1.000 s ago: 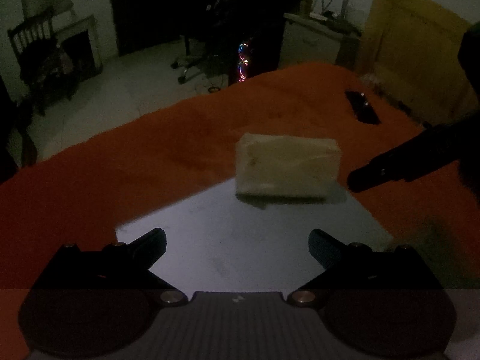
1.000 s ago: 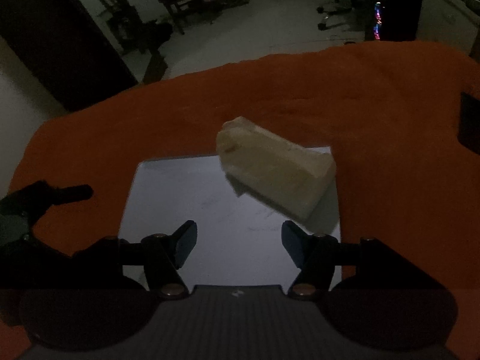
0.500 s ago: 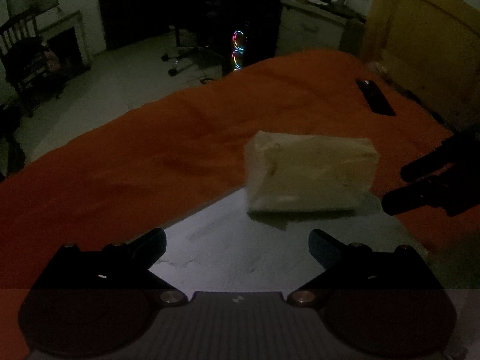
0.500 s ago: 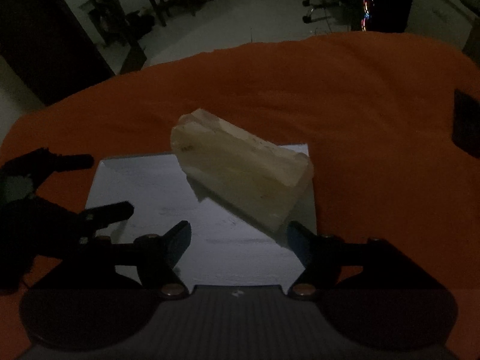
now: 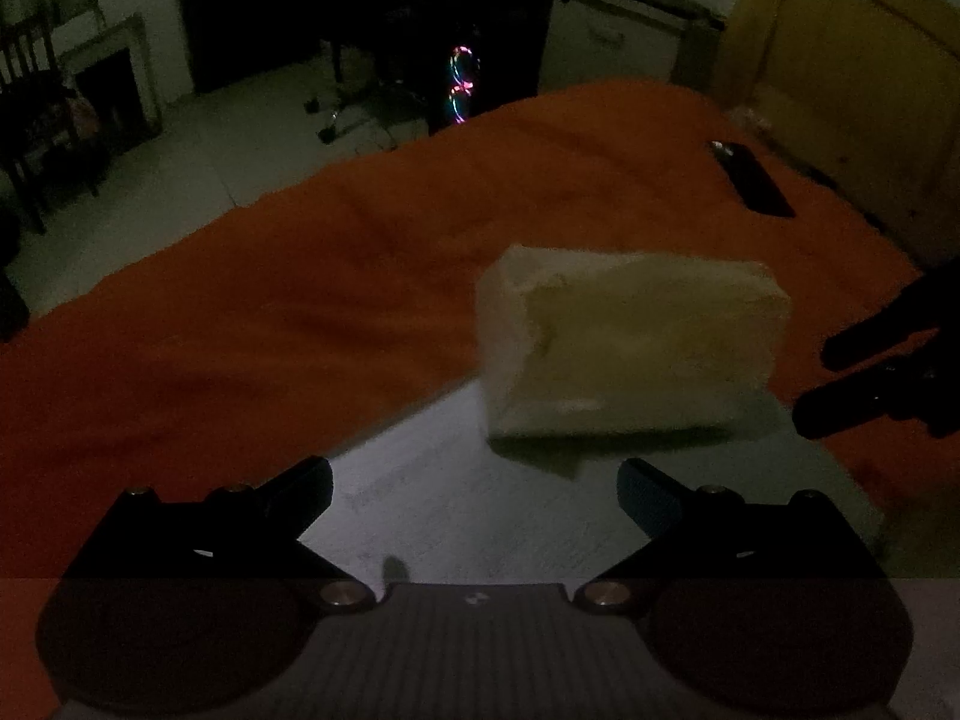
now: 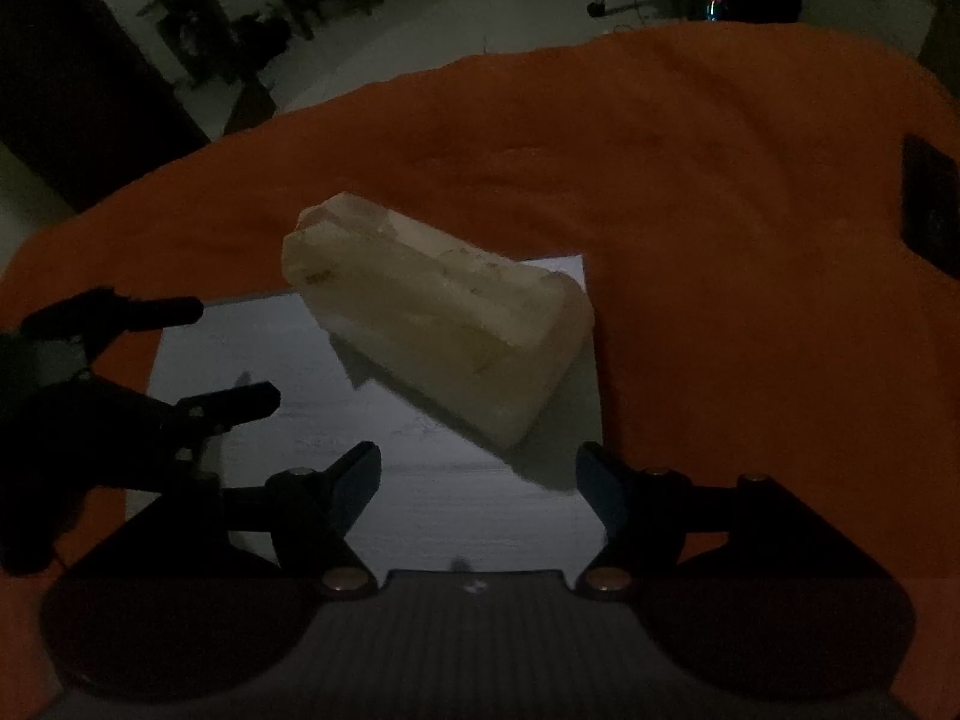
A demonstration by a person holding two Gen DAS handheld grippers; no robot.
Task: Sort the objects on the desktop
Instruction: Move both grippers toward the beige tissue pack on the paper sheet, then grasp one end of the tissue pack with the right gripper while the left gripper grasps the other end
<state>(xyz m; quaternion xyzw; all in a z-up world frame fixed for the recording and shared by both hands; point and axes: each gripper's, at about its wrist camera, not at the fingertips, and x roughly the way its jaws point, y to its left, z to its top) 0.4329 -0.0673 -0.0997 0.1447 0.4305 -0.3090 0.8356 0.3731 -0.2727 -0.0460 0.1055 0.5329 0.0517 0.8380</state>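
A pale yellow tissue pack (image 5: 630, 354) (image 6: 444, 330) lies on the far part of a white sheet of paper (image 5: 480, 510) (image 6: 420, 480) spread on the orange cloth (image 5: 240, 312) (image 6: 720, 240). My left gripper (image 5: 474, 480) hovers open over the paper's near side, short of the pack, nothing between its fingers. My right gripper (image 6: 477, 468) is open too, empty, just short of the pack's near end. Each gripper shows in the other's view: the right one (image 5: 840, 378) at the pack's right, the left one (image 6: 204, 354) over the paper's left edge.
A flat black device (image 5: 750, 177) (image 6: 930, 210) lies on the cloth far to the right. Beyond the cloth's edge are a dim floor, chairs (image 6: 174, 6), a computer with glowing fans (image 5: 462, 84) and a yellow cabinet (image 5: 852, 60).
Both grippers have come lower and closer to the tissue pack, which now looks larger. The right gripper's fingers stand a little wider than a second ago. The pack has not moved.
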